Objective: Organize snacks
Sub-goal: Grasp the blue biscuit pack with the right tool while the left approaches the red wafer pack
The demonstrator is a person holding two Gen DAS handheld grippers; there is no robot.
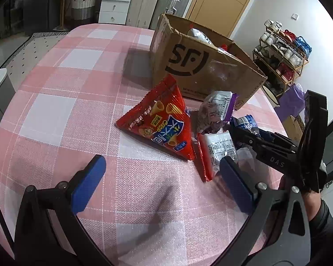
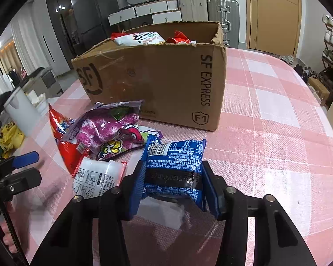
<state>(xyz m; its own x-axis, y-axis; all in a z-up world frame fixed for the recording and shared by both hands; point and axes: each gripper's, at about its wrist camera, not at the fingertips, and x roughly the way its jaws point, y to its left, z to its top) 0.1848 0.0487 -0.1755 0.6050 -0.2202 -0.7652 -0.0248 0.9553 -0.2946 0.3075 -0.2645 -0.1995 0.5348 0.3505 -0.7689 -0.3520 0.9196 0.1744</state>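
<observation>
From the left wrist view, the left gripper [image 1: 159, 181] hangs over the pink checked tablecloth [image 1: 62, 102] with its blue pads spread wide and nothing between them. Just ahead lies a red triangular chip bag [image 1: 164, 126], and beside it a purple packet [image 1: 217, 110] and a white packet with red edges [image 1: 217, 153]. The cardboard box [image 1: 202, 66] stands behind them, open at the top, with some packets already inside. At the right edge the right gripper [image 1: 244, 130] reaches into the pile at a blue packet [image 1: 246, 122].

From the right wrist view, the right gripper [image 2: 173, 184] is clenched on the blue packet [image 2: 175, 161], its pads pressing both sides so that the wrapper bulges between them. The packet sits near the pile on the cloth, in front of the box [image 2: 157, 79]. The purple packet [image 2: 113, 130], the red bag [image 2: 62, 137] and the white packet [image 2: 97, 177] lie just to its left, the white one nearly touching the left pad.

The step in hand looks like lifting this packet into the box. To do it well, the grip should stay firm but not crush the contents. The lift should go straight up first so the neighbouring white packet is not dragged. The packet should clear the torn near rim before being let go over a free spot among the packets inside.
</observation>
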